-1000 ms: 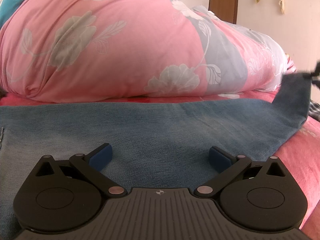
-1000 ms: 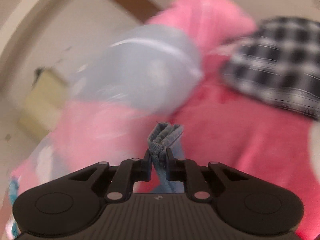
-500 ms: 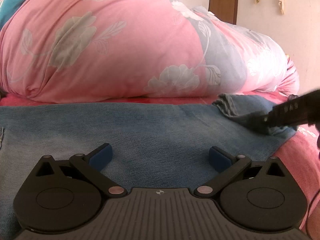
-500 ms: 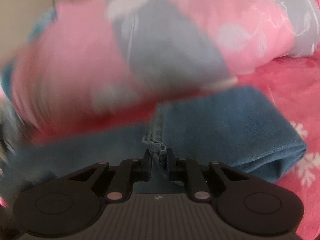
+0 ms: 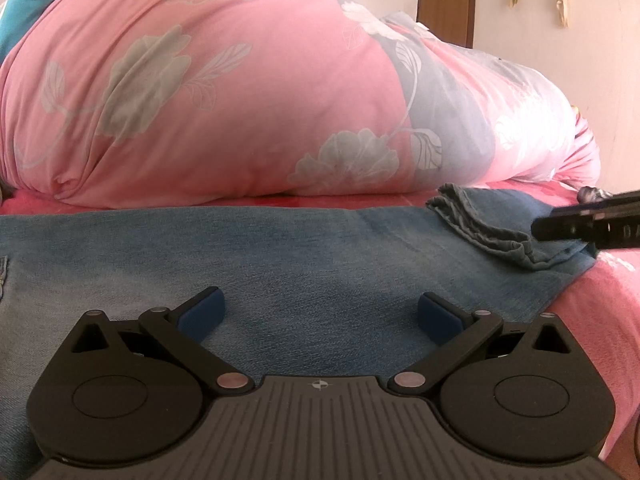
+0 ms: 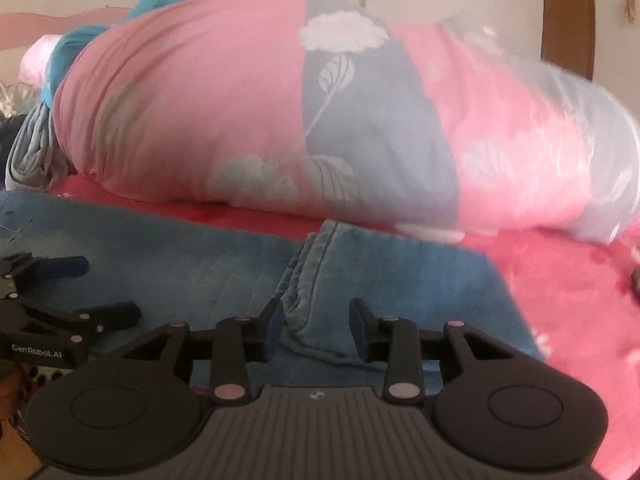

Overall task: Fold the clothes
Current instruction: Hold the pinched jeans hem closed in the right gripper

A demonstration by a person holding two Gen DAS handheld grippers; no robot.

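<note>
Blue jeans (image 5: pixel 280 256) lie flat across the pink bed. My left gripper (image 5: pixel 320 310) rests low over the denim, open, with nothing between its blue pads; it also shows in the right wrist view (image 6: pixel 60 292). One trouser leg end (image 6: pixel 360 264) is folded back onto the jeans (image 6: pixel 200 264), and its hem lies loose between the jaws of my right gripper (image 6: pixel 317 326). These jaws are opening and the pads stand clear of the cloth. The folded leg end (image 5: pixel 492 224) shows at the right of the left wrist view, with the right gripper (image 5: pixel 588 224) just behind it.
A big pink floral duvet (image 5: pixel 240 100) is heaped right behind the jeans. Pink bed sheet (image 5: pixel 600 300) shows to the right. A teal cloth (image 5: pixel 32 4) and a grey cloth (image 6: pixel 32 156) lie at the far left. A brown door (image 5: pixel 446 4) stands in the back wall.
My right gripper swung the leg end leftward over the jeans, laid it down and opened off the hem. The left gripper has not moved.
</note>
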